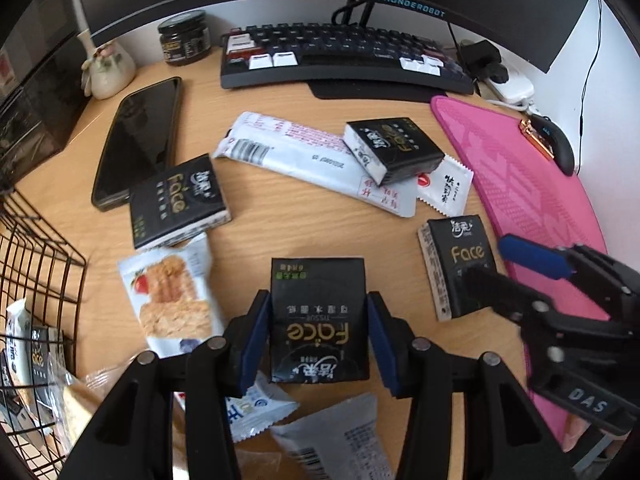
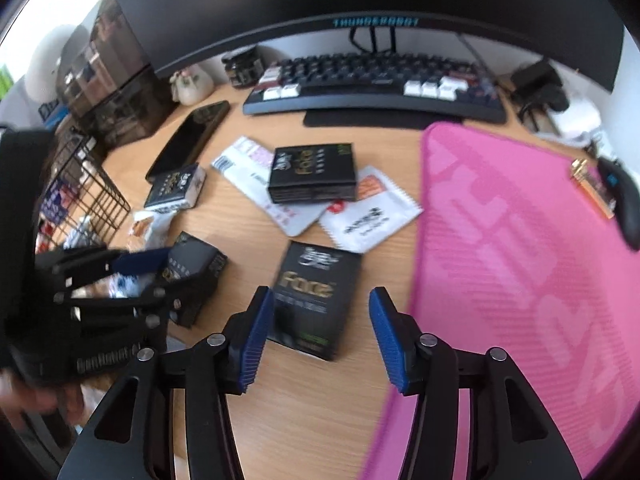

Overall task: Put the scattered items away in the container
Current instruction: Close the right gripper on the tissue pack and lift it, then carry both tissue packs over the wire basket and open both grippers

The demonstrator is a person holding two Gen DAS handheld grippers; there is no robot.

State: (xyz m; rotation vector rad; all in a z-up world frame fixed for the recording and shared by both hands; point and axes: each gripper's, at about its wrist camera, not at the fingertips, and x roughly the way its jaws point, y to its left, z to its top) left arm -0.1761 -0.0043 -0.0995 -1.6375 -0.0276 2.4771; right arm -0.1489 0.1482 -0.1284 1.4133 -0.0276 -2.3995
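1. Between my left tongs (image 1: 318, 340), clenched on its sides, sits a tissue pack (image 1: 319, 320): light, squashy.
2. Right tongs (image 2: 318, 336) released above another pack (image 2: 314, 300); I'd take its long edges.

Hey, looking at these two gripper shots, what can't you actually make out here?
- Wire basket contents, left wrist view: cut off by the frame edge.
- Packets beneath the left gripper, same view: covered by its arms.
- Print on the tissue pack before the right gripper, right wrist view: blurred.
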